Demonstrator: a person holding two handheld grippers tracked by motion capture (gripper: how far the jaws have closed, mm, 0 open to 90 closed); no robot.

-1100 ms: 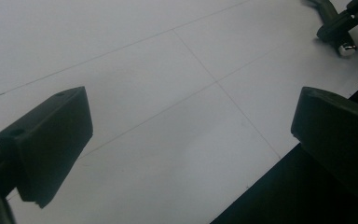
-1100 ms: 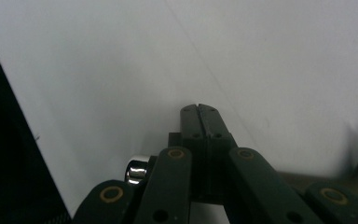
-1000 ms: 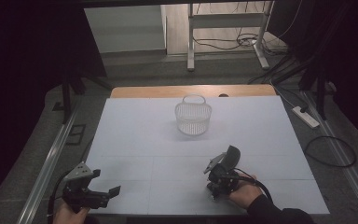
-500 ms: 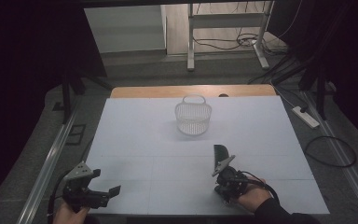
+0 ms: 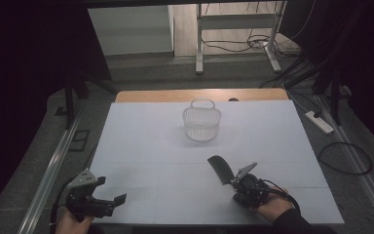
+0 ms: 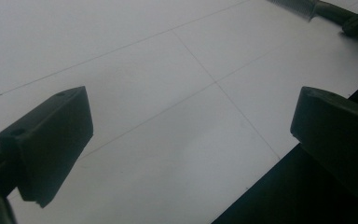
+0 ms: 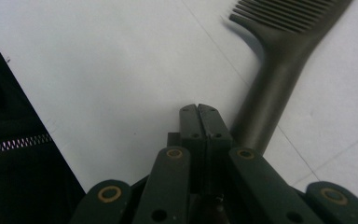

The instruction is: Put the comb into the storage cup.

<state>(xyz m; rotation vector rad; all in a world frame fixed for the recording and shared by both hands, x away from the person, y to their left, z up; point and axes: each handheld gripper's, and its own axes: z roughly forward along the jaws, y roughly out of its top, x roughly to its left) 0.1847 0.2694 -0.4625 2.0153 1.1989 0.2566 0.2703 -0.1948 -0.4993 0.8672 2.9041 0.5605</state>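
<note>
Pale table [image 5: 146, 141] (dim, perhaps cabled surroundings)

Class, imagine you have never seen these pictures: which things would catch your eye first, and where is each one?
A see-through basket stands alone toward the far middle of the white table. Near the front right, a dark comb lies beside the right claw, whose jaws are pressed together next to the comb's handle, not around it. At the front left corner, the left claw has its jaws spread wide over bare table.
</note>
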